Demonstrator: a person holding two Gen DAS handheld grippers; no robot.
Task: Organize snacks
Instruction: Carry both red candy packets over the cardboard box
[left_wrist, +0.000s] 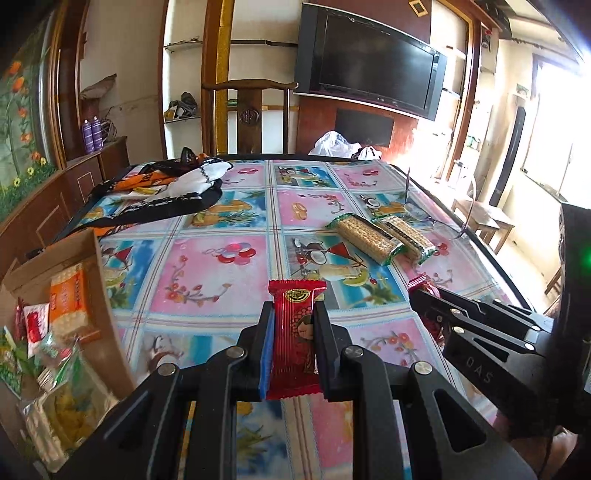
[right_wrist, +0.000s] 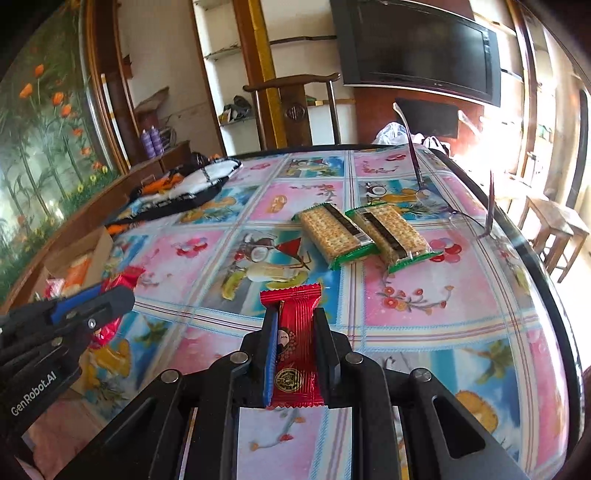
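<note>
My left gripper (left_wrist: 293, 308) is shut on a red snack packet (left_wrist: 294, 339), held above the table. My right gripper (right_wrist: 295, 314) is shut on a second red snack packet (right_wrist: 295, 347). Each gripper shows in the other's view: the right gripper (left_wrist: 417, 291) at the right edge, the left gripper (right_wrist: 123, 297) at the left edge. Two green-wrapped cracker packs (left_wrist: 367, 238) (right_wrist: 334, 230) lie side by side on the table beyond both grippers. A cardboard box (left_wrist: 105, 295) with several snacks in it stands at the table's left.
The table carries a colourful patterned cloth (left_wrist: 214, 266). A black, white and orange fabric bag (left_wrist: 166, 188) lies at the far left. Eyeglasses (right_wrist: 476, 218) rest upside down near the right edge. A wooden chair (left_wrist: 251, 114) stands behind the table, below a wall television (left_wrist: 373, 62).
</note>
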